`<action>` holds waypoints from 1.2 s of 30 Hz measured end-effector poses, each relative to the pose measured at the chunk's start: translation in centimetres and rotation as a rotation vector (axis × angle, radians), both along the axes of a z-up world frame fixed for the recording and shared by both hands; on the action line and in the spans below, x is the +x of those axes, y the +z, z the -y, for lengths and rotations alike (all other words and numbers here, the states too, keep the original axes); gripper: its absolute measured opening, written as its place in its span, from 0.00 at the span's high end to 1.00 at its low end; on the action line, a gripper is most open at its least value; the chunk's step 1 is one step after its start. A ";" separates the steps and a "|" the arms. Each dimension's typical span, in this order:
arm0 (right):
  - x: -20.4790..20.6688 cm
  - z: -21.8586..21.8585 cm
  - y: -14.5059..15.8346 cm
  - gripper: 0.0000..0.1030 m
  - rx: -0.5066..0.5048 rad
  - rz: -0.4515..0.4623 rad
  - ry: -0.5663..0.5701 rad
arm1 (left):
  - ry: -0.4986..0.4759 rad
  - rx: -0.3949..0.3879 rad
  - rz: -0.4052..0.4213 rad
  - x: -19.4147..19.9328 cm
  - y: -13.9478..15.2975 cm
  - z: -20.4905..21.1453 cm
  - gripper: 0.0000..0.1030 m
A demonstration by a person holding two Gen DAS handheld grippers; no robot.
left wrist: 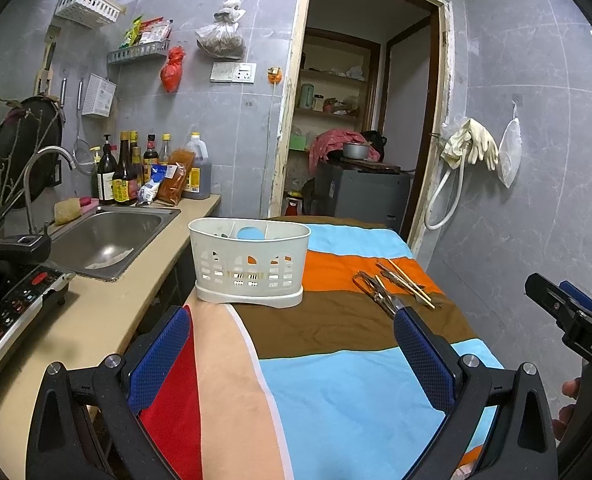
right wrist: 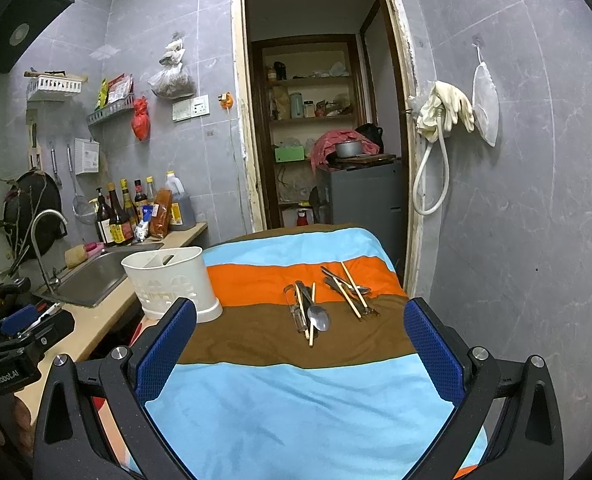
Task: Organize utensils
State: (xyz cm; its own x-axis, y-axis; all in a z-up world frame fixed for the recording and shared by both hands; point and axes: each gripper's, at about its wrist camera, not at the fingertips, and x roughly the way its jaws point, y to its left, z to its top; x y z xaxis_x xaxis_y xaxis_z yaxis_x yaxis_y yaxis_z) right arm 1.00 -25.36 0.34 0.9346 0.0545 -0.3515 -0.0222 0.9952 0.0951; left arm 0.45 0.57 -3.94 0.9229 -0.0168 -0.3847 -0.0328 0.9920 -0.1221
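A white slotted utensil caddy (left wrist: 250, 264) (right wrist: 172, 280) stands on the left part of a striped cloth-covered table (left wrist: 335, 380) (right wrist: 280, 400). Two small piles of utensils lie on the orange and brown stripes to its right: a metal spoon (right wrist: 319, 317) with a peeler and chopsticks, and a second pile of chopsticks and cutlery (right wrist: 349, 290) (left wrist: 405, 280). My left gripper (left wrist: 292, 344) is open and empty, low over the table, in front of the caddy. My right gripper (right wrist: 299, 344) is open and empty, in front of the utensils.
A counter with a steel sink (left wrist: 108, 240) (right wrist: 92, 276), a tap and sauce bottles (left wrist: 124, 176) runs along the left. An induction cooker (left wrist: 12, 304) sits at the near left. An open doorway (right wrist: 323, 120) is behind the table; a tiled wall stands to the right.
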 end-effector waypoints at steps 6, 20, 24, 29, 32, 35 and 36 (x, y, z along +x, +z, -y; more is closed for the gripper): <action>-0.3 -0.3 -0.3 0.01 0.004 -0.015 -0.009 | -0.020 0.003 -0.002 0.3 0.8 -0.1 0.00; 3.6 1.6 3.9 0.01 -0.016 0.030 -0.023 | -0.068 0.016 0.092 5.8 5.0 3.0 0.00; 5.9 3.0 4.8 0.01 -0.025 0.028 -0.024 | -0.066 0.031 0.087 8.1 5.4 4.6 0.00; 10.0 5.9 4.9 0.01 -0.020 0.015 -0.007 | -0.042 0.041 0.056 11.9 4.8 6.7 0.00; 13.3 7.6 4.5 0.01 -0.029 -0.012 0.014 | -0.028 0.043 0.028 14.5 4.1 7.9 0.00; 16.5 9.3 3.8 0.01 -0.026 -0.046 0.041 | -0.017 0.041 -0.004 16.9 3.1 9.0 0.00; 17.6 9.7 3.4 0.01 -0.024 -0.061 0.051 | -0.012 0.039 -0.020 17.8 2.8 9.3 0.00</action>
State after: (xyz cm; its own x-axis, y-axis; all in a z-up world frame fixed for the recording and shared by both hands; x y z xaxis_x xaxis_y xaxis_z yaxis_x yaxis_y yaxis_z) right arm 18.60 -35.09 3.78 0.9078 0.0921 -0.4091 -0.0676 0.9950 0.0739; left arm 18.26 -8.72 -1.18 0.9149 -0.0127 -0.4034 -0.0229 0.9963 -0.0832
